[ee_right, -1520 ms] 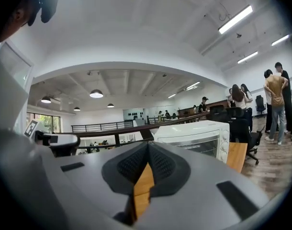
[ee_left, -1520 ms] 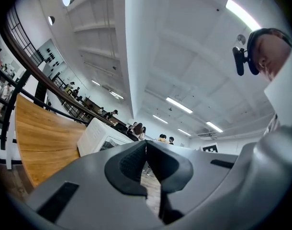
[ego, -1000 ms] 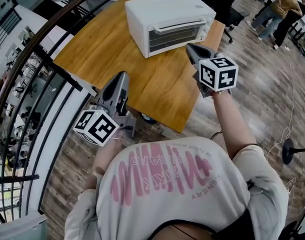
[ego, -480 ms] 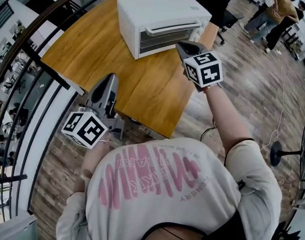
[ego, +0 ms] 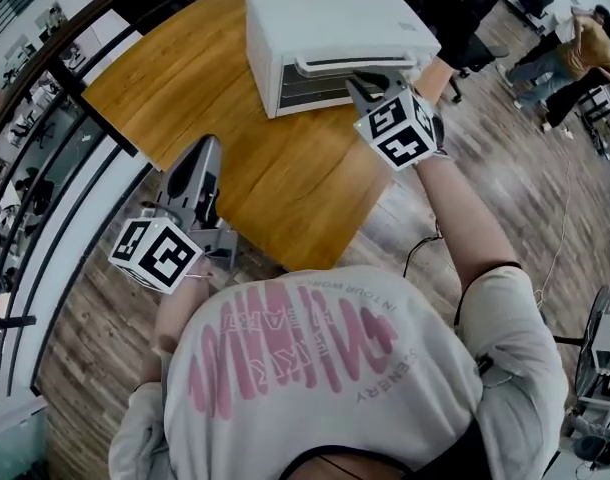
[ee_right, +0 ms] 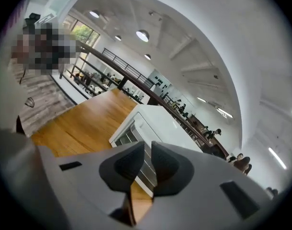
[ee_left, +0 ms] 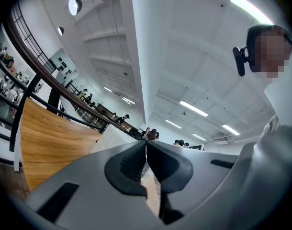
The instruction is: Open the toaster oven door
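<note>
A white toaster oven stands at the far side of the wooden table, its door shut and its long handle along the door's top. My right gripper hovers just in front of the door, below the handle's right part. Its jaws are opening, with a narrow gap and nothing between them. In the right gripper view the right gripper points at the oven. My left gripper hangs over the table's near-left edge, shut and empty. The left gripper looks toward the oven.
A black railing curves along the table's left side. People stand at the far right on the wood-pattern floor. A dark chair stands behind the oven's right end. The person's arm reaches along the table's right edge.
My right gripper has moved forward to the oven door, close under the handle. The left gripper has stayed near the table's near-left edge.
</note>
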`<state>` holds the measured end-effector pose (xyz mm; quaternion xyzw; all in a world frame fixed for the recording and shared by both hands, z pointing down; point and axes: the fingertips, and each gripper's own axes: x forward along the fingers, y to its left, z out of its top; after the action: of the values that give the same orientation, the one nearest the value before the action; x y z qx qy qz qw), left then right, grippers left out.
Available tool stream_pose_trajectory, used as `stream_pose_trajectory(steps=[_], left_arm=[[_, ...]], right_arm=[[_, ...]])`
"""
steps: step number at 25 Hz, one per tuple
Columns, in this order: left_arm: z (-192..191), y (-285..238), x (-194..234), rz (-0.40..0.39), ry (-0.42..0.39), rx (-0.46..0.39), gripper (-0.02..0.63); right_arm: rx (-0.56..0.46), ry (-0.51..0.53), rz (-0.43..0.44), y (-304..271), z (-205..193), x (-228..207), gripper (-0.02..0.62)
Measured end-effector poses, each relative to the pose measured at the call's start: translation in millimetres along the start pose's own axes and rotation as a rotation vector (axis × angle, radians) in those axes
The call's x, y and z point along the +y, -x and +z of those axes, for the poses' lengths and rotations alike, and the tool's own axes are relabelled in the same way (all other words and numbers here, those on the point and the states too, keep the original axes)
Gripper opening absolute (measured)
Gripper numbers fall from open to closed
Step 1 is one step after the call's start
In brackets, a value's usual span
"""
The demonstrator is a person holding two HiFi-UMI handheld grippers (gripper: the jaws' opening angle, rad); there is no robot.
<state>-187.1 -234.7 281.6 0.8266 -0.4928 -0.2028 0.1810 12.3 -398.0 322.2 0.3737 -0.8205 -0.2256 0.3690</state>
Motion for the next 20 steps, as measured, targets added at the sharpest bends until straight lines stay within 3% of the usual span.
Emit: stream_pose_trajectory(steps=[10, 20], left_arm=[[-6.5, -7.8, 13.6, 0.107, -0.016, -0.039, 0.021], [-9.1, -2.2, 21.1, 0.165, -0.022, -0.036, 0.021]], right_arm=[[0.029, 0.249, 0.126, -51.4, -8.9, 6.2, 0.075], [0.039, 0.277, 0.209, -67.7, -13.5, 11.1, 0.114]])
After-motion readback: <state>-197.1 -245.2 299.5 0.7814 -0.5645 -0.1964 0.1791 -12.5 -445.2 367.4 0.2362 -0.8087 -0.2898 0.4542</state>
